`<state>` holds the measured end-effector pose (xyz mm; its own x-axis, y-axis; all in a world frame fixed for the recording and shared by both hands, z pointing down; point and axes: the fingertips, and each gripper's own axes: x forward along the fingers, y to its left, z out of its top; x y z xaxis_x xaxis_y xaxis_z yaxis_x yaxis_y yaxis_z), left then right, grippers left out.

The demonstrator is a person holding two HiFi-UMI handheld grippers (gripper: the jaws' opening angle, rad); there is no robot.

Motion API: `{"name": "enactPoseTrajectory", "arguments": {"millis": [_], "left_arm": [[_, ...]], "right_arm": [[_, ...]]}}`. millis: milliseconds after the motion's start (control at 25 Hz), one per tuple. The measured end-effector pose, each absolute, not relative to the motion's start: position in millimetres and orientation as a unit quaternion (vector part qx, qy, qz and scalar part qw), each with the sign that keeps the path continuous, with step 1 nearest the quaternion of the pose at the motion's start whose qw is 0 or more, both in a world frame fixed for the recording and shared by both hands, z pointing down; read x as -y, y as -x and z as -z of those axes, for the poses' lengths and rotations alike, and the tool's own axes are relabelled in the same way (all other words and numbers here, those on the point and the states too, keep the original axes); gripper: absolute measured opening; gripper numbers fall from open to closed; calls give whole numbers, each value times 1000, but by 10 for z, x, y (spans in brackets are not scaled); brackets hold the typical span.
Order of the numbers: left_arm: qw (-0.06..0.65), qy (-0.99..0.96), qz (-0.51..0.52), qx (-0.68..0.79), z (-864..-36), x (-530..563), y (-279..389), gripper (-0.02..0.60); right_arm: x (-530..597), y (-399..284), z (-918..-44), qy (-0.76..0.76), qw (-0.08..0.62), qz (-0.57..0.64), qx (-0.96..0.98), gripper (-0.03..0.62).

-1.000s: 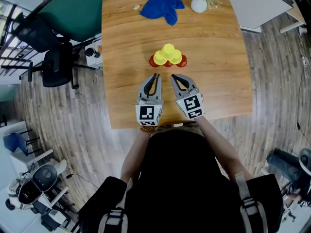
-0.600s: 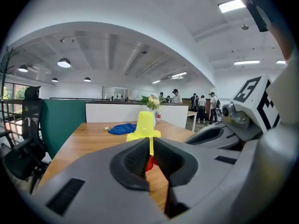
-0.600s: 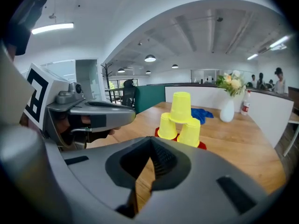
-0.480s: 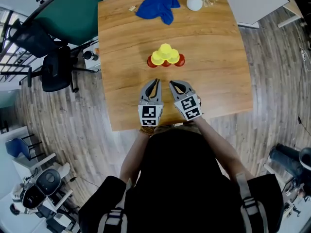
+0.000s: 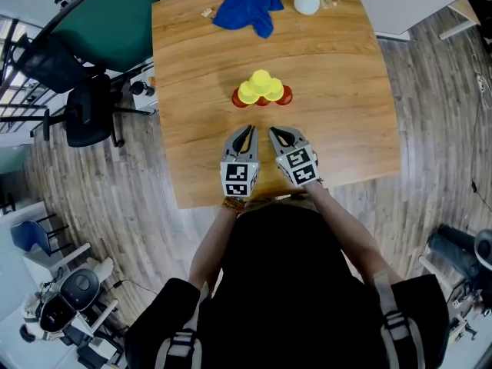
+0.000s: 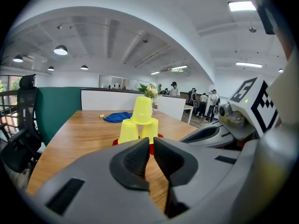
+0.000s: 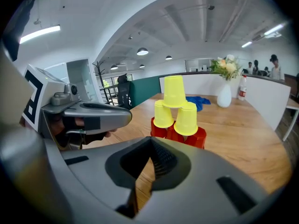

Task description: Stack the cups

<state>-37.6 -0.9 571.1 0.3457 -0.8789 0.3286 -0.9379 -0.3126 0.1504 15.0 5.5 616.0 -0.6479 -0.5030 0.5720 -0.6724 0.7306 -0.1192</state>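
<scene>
My left gripper (image 5: pixel 245 129) has its jaws all but touching, with nothing between them; my right gripper (image 5: pixel 274 132) is pressed fully closed and is empty too. At twelve o'clock of both, near them on the wooden table (image 5: pixel 346 68), stands the pyramid of upturned yellow plastic cups (image 5: pixel 261 88) over red plastic cups (image 5: pixel 286 95). I judge them light, thin-walled and easy to topple, so I'd pinch the top cup gently across its stiffer closed end.
</scene>
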Motion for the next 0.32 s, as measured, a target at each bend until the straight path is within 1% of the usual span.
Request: {"name": "enactPoseTrajectory", "arguments": {"millis": [320], "left_arm": [[224,-790,-128,556,-6195,158,336,44]], "right_arm": [[98,-237,-6584,-353,272,-218,868,6]]}}
